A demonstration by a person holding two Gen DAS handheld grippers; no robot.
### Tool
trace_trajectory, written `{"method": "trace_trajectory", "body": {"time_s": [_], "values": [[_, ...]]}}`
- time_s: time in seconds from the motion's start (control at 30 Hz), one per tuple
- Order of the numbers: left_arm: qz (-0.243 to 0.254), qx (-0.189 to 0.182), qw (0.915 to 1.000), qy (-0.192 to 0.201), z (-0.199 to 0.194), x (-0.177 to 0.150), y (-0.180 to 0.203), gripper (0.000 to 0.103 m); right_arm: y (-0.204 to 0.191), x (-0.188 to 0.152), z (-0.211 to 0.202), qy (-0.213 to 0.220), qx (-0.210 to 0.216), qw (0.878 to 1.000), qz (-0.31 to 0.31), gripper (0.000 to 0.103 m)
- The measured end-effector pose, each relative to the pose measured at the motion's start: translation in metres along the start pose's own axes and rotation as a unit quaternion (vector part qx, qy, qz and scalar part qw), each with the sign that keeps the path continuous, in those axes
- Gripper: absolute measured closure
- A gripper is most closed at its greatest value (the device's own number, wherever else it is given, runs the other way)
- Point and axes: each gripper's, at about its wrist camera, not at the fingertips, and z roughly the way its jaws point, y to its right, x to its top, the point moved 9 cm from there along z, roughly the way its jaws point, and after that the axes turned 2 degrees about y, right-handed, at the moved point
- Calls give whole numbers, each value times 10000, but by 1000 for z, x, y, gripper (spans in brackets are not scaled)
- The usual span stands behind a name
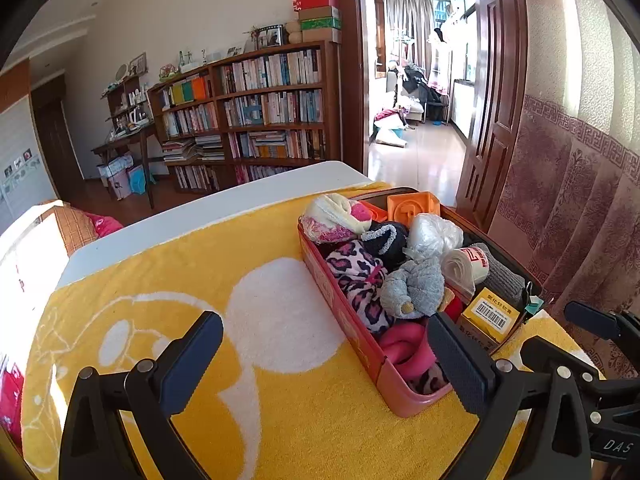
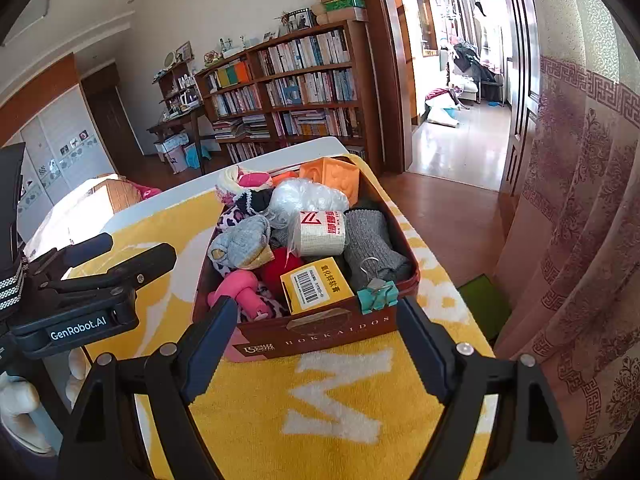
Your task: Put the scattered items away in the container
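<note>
Right wrist: container (image 2: 320, 336) betw. claw (image 2: 320, 350) fingers.

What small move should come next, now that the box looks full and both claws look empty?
Probably draw both claws back and finish. The box already holds the socks, the roll, the yellow carton and the teal clip, and the yellow towel around it shows nothing loose. The left claw and right claw both stand open and empty.
</note>
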Motion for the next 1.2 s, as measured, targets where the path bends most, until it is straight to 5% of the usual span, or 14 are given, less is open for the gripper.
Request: {"method": "trace_trajectory", "body": {"time_s": [0.37,0.6,1.2], "values": [[-365,-338,9987,-137,-7,1,9,0,-5,8,-18,224,-52,9993,-279,18],[-316,-199,9993,-37,-12,8,11,0,-14,28,-40,610,-50,9974,-392,14],[-237,-398,9987,-229,12,-3,17,0,11,6,-5,193,-282,9994,-56,14]]}}
